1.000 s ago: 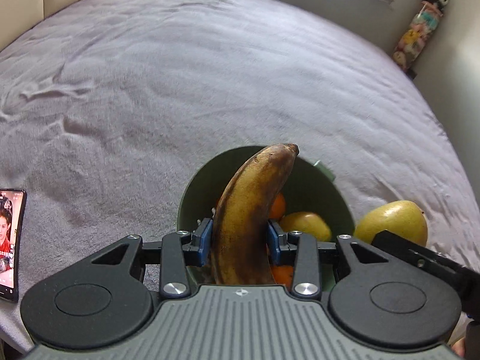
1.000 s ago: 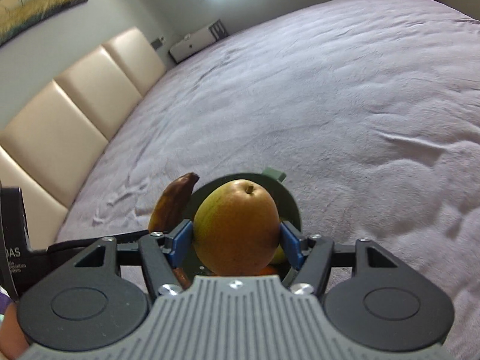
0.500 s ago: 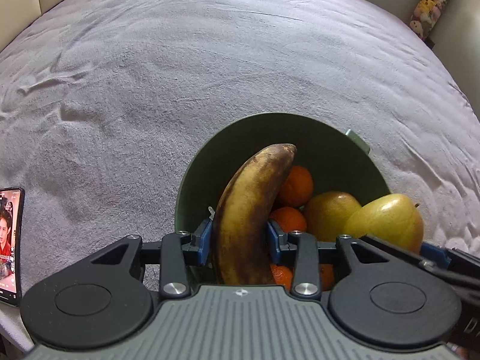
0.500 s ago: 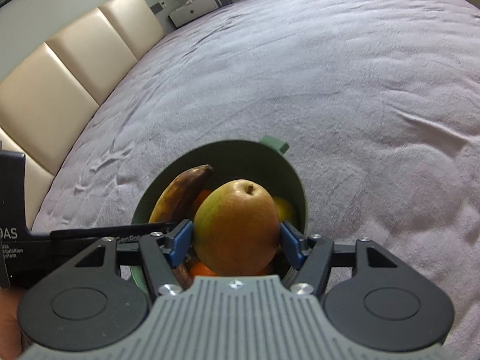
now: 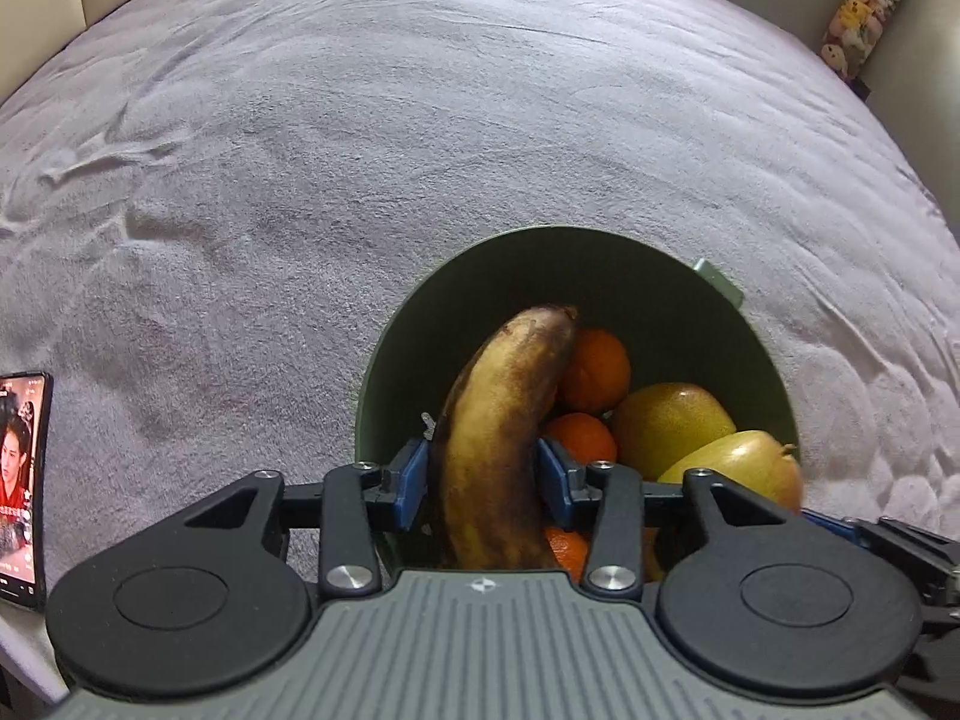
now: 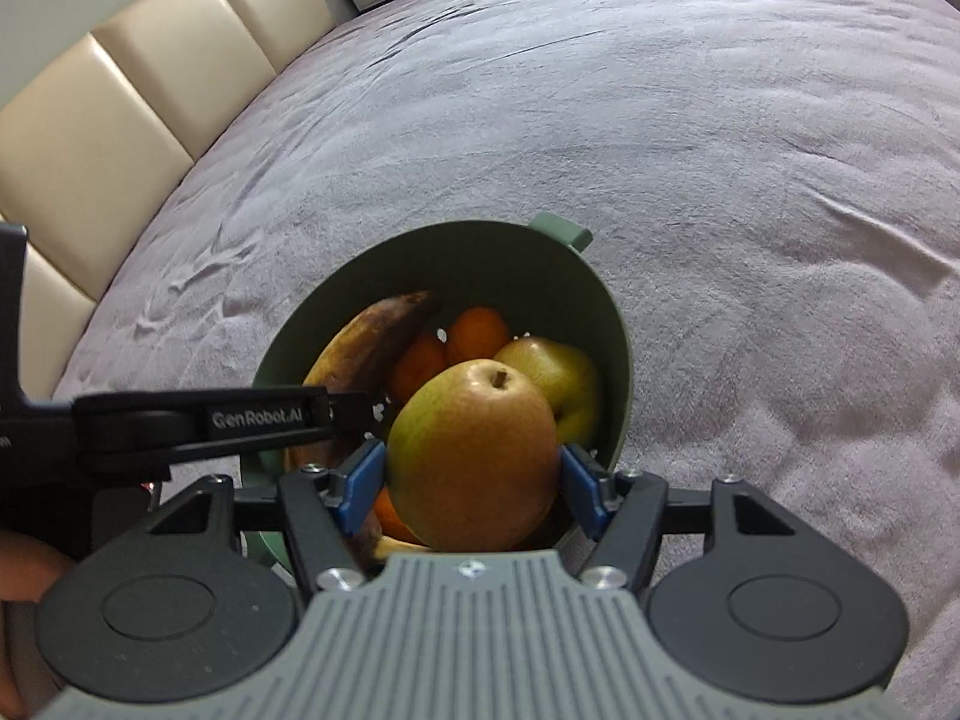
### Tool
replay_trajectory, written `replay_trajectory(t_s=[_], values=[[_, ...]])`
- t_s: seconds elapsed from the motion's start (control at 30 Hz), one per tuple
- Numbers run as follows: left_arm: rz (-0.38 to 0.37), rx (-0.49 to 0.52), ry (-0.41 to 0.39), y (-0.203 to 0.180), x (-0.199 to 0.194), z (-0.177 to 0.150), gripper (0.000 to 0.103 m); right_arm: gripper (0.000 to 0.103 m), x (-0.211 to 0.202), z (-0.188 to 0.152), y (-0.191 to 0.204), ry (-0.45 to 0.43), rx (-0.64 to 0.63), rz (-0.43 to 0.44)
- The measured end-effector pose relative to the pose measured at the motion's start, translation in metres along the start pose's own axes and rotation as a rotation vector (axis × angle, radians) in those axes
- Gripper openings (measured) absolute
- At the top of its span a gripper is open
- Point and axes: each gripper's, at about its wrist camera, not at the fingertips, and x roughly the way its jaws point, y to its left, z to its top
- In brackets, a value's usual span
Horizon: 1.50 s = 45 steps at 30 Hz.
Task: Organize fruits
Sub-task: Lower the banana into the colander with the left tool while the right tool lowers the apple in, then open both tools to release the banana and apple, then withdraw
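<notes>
A dark green bowl [image 5: 600,235] [image 6: 456,229] sits on the bed and holds oranges [image 5: 594,369] [image 6: 480,330] and a yellow pear [image 5: 672,426] [image 6: 555,369]. A brown, overripe banana [image 5: 498,432] [image 6: 372,342] lies tip-down in the bowl against the oranges. My left gripper [image 5: 483,474] still straddles the banana; its jaws are opening and the pads have come off the skin. Beside it, my right gripper [image 6: 474,474] is shut on a second, reddish-yellow pear [image 6: 474,450] [image 5: 741,462], held just over the bowl's near rim, stem pointing away.
The bowl stands on a wide grey-purple bed cover [image 5: 420,120]. A lit phone [image 5: 21,480] lies at the left near edge. A padded cream headboard [image 6: 120,120] runs along the far left, and plush toys [image 5: 864,12] hang in the far right corner.
Both grippers came down towards the bowl. The banana sank from above the rim to among the oranges, and the left jaws parted slightly. The pear moved from beside the bowl to over it.
</notes>
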Motion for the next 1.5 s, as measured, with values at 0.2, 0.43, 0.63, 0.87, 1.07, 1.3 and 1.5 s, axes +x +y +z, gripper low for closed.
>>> replay_trajectory(t_s=[0.2, 0.43, 0.63, 0.87, 1.07, 1.3, 1.5], values=[[-0.024, 0.005, -0.049, 0.000, -0.017, 0.002, 0.067, 0.061, 0.007, -0.003, 0.012, 0.006, -0.072, -0.028], [-0.006, 0.022, -0.062, -0.002, -0.022, 0.002, 0.070, 0.061, 0.013, -0.007, 0.018, 0.001, -0.129, -0.059], [-0.004, 0.050, -0.056, -0.005, -0.024, -0.002, 0.070, 0.062, 0.014, -0.008, 0.019, 0.002, -0.136, -0.067], [-0.010, 0.070, -0.094, -0.009, -0.037, -0.008, 0.071, 0.077, -0.007, -0.005, 0.024, -0.072, -0.156, -0.076], [-0.034, 0.104, -0.226, -0.016, -0.069, -0.014, 0.073, 0.086, -0.041, -0.007, 0.034, -0.183, -0.221, -0.152], [-0.079, 0.136, -0.408, -0.027, -0.109, -0.022, 0.078, 0.094, -0.095, -0.014, 0.034, -0.333, -0.233, -0.226], [-0.101, 0.186, -0.531, -0.039, -0.139, -0.032, 0.089, 0.099, -0.138, -0.023, 0.040, -0.442, -0.231, -0.244]])
